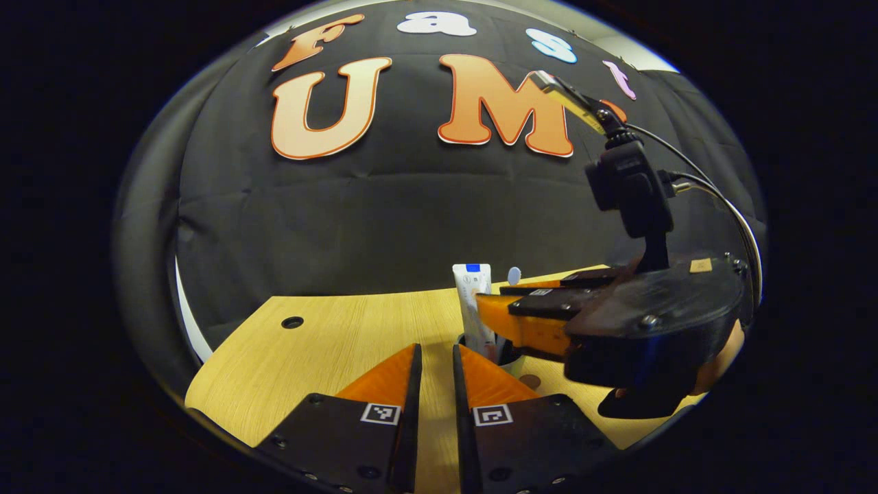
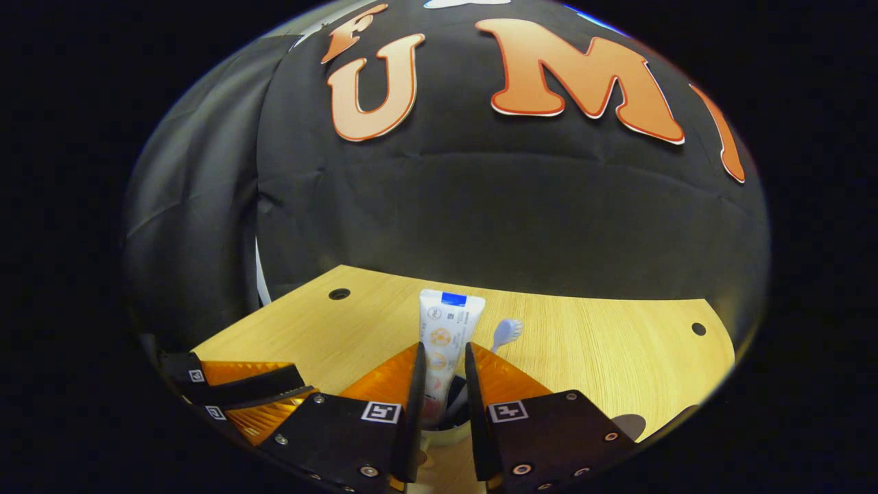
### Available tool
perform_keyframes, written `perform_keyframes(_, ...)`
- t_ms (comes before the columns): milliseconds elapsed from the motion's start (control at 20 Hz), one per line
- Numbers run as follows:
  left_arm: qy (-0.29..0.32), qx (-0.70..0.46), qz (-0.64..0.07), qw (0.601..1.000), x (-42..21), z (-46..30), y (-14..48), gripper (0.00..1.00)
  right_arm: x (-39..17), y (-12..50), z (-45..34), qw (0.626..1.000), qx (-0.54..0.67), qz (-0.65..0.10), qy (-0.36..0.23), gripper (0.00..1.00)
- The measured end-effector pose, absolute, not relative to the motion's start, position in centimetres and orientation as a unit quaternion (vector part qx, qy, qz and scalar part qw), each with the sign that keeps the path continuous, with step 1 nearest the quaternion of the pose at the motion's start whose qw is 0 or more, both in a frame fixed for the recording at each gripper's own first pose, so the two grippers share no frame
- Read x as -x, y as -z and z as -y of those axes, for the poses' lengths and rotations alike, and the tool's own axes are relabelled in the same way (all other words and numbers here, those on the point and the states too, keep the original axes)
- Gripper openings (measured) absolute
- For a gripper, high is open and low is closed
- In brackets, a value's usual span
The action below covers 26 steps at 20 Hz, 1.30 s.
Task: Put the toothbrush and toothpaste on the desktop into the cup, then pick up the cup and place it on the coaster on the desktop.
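Observation:
A white toothpaste tube (image 1: 473,295) (image 2: 442,329) and a toothbrush with a pale head (image 1: 514,275) (image 2: 507,333) stand upright in the cup (image 1: 511,363) (image 2: 439,427). My right gripper (image 2: 442,346) has its fingers drawn close at the cup's rim, with the tube rising between them. In the left gripper view the right gripper (image 1: 490,302) reaches in from the right onto the cup. My left gripper (image 1: 435,346) (image 2: 305,385) hangs just left of the cup, fingers close together with nothing between them. A small brown coaster (image 1: 529,379) (image 2: 627,425) lies beside the cup.
The light wooden table (image 1: 329,343) (image 2: 603,343) has small round holes (image 1: 292,322) (image 2: 698,328) near its far edge. The black cloth wall stands right behind the table. A hand (image 1: 720,357) holds the right gripper.

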<state>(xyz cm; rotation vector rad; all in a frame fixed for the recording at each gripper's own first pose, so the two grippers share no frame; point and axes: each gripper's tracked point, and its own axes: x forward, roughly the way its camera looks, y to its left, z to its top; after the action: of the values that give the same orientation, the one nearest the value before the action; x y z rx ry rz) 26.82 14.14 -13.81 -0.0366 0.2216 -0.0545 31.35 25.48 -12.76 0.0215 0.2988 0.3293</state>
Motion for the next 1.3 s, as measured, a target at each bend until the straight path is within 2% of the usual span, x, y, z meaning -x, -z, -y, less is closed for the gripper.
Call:
perform_keyframes(100,0.029,0.018,-0.112,0.993,-26.8,-13.9,13.8,0.24,-31.1,12.1,-24.6,0.977,-0.021,-0.145,-0.157,0.35)
perform_keyframes(200,0.032,0.017,-0.112,0.993,-26.9,-13.5,13.8,0.24,-30.8,11.5,-23.7,0.979,-0.031,-0.137,-0.15,0.47)
perform_keyframes(450,0.04,0.013,-0.116,0.992,-27.3,-12.6,14.1,0.24,-29.9,11.1,-21.9,0.981,-0.043,-0.133,-0.136,0.62)
perform_keyframes(650,0.061,0.012,-0.133,0.989,-27.7,-10.8,14.9,0.24,-29.0,10.7,-20.4,0.983,-0.042,-0.128,-0.127,0.63)
perform_keyframes(750,0.072,0.012,-0.145,0.987,-27.6,-9.8,15.4,0.28,-28.6,10.4,-19.4,0.984,-0.042,-0.125,-0.12,0.64)
perform_keyframes(800,0.076,0.013,-0.147,0.986,-27.4,-9.4,15.2,0.28,-28.4,10.4,-18.8,0.985,-0.042,-0.124,-0.115,0.6)
perform_keyframes(850,0.078,0.013,-0.147,0.986,-27.5,-9.0,15.0,0.3,-28.3,10.4,-18.2,0.985,-0.041,-0.124,-0.11,0.64)
perform_keyframes(950,0.09,0.015,-0.153,0.984,-27.3,-8.1,15.0,0.39,-28.2,10.3,-16.9,0.986,-0.045,-0.124,-0.099,0.64)
perform_keyframes(1100,0.117,0.027,-0.172,0.978,-26.7,-6.1,15.2,0.83,-27.9,10.2,-15.3,0.987,-0.049,-0.124,-0.084,0.64)
perform_keyframes(1150,0.123,0.026,-0.18,0.976,-26.6,-5.5,15.4,0.97,-27.8,10.2,-14.9,0.988,-0.049,-0.124,-0.081,0.6)
perform_keyframes(1200,0.126,0.023,-0.189,0.974,-26.6,-5.1,15.8,0.98,-27.7,10.1,-14.5,0.988,-0.048,-0.123,-0.078,0.64)
perform_keyframes(1300,0.128,0.024,-0.205,0.97,-26.6,-5.0,16.5,0.98,-27.5,9.9,-13.9,0.989,-0.047,-0.12,-0.074,0.64)
